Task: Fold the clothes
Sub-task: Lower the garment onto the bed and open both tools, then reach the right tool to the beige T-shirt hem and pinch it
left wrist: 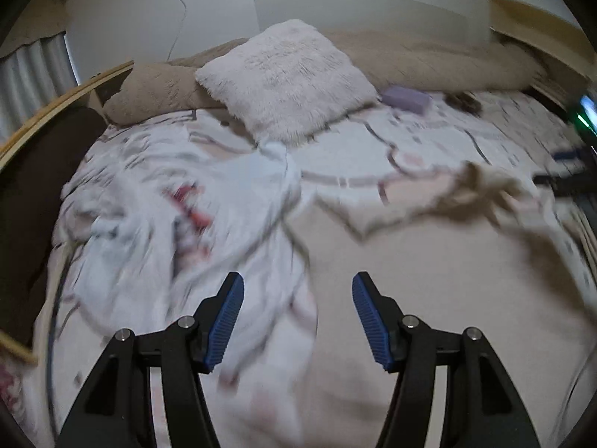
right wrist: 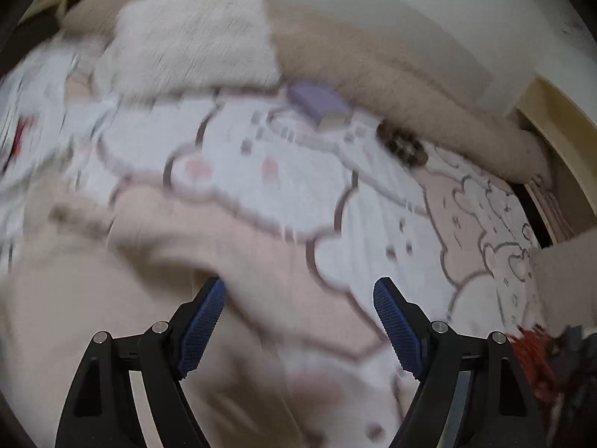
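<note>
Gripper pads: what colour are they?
Blue, ribbed pads, clearest in the left wrist view.

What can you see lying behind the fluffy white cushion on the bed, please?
A long beige fleece bolster or rolled blanket runs behind the fluffy white cushion, along the wall. The stretch directly behind the cushion is covered, so anything there cannot be seen.

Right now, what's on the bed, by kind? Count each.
Garments: 2, a white one and a beige one
Pillows: 2, a fluffy white pillow and a tan pillow
Purple block: 1
Dark small item, too blurred to name: 1
Total: 6
</note>
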The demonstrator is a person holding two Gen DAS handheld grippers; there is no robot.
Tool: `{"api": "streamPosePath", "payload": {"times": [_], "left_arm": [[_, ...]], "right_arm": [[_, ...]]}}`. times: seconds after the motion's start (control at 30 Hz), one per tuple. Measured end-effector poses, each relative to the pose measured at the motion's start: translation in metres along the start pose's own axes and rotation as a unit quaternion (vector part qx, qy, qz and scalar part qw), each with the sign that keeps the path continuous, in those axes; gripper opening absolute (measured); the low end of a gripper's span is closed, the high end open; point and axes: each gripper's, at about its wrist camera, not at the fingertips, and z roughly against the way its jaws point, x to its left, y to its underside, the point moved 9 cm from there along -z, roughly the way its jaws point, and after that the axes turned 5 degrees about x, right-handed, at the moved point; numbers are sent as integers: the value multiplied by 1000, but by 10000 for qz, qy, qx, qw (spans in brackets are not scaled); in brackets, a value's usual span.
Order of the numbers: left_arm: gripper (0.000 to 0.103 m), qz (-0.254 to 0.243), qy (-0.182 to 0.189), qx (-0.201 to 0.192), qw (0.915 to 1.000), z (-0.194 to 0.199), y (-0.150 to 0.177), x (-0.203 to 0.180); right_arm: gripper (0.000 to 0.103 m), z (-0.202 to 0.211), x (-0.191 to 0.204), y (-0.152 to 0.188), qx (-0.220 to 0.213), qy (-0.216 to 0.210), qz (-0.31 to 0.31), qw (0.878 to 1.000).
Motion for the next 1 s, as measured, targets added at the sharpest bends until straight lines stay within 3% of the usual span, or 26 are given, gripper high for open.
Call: {"api": "streamPosePath", "payload": {"times": [0.17, 0.3, 0.43, 0.53, 0.77, 0.83, 0.87, 0.9, 1.0], "left_arm": [[60, 182, 134, 246, 9994, 66, 123, -1], [60, 315, 249, 438, 9982, 119, 222, -3], [60, 70, 464, 529, 9975, 153, 298, -38], [60, -156, 542, 548, 9969, 160, 328, -63], [60, -836, 168, 315, 9959, 154, 364, -88], [63, -840, 36, 254, 9961, 148, 366, -86], [64, -816, -24, 198, 9965, 146, 364, -84], [64, -778, -85, 128, 9969, 143, 360, -83], [64, -722, -224, -5, 9971, 137, 345, -78]], "right_arm": [[82, 25, -9, 75, 66, 28, 230, 9997], [82, 66, -14, 151, -151, -372, 14, 9992], [81, 111, -24, 229, -437, -734, -436, 9954], [81, 136, -34, 282, -561, -842, -753, 9920], [81, 167, -59, 384, -752, -808, -1471, 9829], [77, 164, -53, 409, -635, -847, -1468, 9835], [68, 160, -48, 420, -531, -849, -1439, 9845], [64, 154, -41, 429, -389, -892, -1396, 9854], [61, 139, -23, 448, -156, -987, -1313, 9863]]}}
